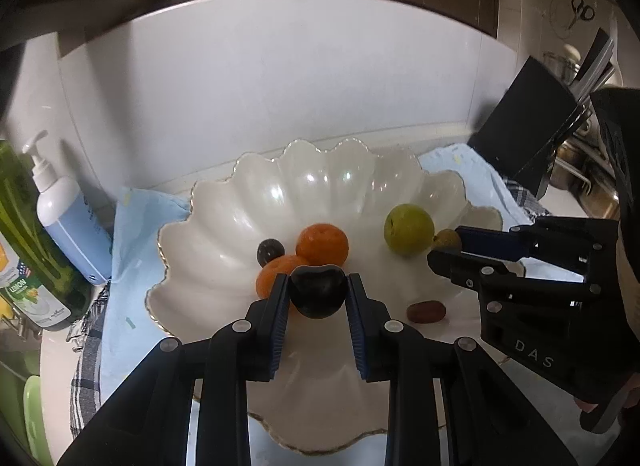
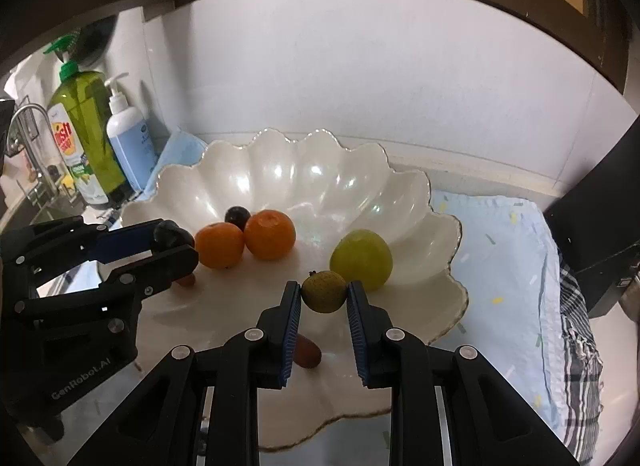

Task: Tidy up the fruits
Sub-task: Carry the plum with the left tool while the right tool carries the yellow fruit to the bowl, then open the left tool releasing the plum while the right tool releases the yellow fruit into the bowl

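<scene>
A white scalloped bowl [image 1: 224,201] [image 2: 280,169] holds two oranges [image 1: 322,246] [image 2: 269,234], a small dark plum [image 1: 269,251] [image 2: 237,216], a green round fruit [image 1: 408,228] [image 2: 361,258] and a brown date [image 1: 426,311] [image 2: 309,352]. My left gripper [image 1: 318,286] [image 2: 176,242] is shut on a dark plum [image 1: 317,292] [image 2: 169,234] above the bowl's near side. Over the bowl's right part, my right gripper [image 2: 323,292] [image 1: 442,244] is shut on a small brownish-yellow fruit [image 2: 324,291] [image 1: 447,239] just in front of the green fruit.
The bowl rests on a light blue cloth [image 2: 504,250] [image 1: 132,225] over a checked towel [image 2: 576,338]. A blue pump bottle [image 1: 68,217] [image 2: 128,137] and a green dish soap bottle [image 2: 86,133] stand at the left by a tap [image 2: 28,121]. A black knife block [image 1: 524,121] stands at the right.
</scene>
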### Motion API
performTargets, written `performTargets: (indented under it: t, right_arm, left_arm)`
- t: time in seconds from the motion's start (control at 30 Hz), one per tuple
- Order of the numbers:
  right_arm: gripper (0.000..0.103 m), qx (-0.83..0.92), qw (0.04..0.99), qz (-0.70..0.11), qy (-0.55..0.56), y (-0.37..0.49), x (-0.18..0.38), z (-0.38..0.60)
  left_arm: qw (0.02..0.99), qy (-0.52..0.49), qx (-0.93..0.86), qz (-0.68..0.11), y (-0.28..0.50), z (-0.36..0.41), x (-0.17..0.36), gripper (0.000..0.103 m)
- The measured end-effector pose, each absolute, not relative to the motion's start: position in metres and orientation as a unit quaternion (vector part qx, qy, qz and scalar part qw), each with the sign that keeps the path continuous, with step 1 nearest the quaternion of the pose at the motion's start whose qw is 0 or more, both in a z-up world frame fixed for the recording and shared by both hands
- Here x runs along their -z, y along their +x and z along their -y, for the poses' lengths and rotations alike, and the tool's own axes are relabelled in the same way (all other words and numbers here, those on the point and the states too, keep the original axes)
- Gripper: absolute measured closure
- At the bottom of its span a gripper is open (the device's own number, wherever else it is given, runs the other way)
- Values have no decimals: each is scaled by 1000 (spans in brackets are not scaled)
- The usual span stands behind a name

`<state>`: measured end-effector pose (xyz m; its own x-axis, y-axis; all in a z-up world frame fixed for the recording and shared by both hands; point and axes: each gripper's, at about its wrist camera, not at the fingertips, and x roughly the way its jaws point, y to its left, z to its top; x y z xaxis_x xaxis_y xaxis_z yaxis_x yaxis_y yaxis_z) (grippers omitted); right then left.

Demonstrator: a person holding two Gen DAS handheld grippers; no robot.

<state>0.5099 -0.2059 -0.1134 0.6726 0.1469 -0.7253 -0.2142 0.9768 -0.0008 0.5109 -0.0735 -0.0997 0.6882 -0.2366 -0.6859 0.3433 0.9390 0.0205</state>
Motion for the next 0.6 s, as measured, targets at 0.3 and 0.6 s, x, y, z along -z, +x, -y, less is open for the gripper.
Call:
performTargets:
  t: [0.3,0.6]
  right_arm:
    - [77,-103,906,-408,-38,521,120,206]
    - [52,-80,915,-394,-34,516,113,211]
  left_arm:
    - [910,88,152,-376,518,79,108,72]
    - [921,94,125,-357,513,70,98,39]
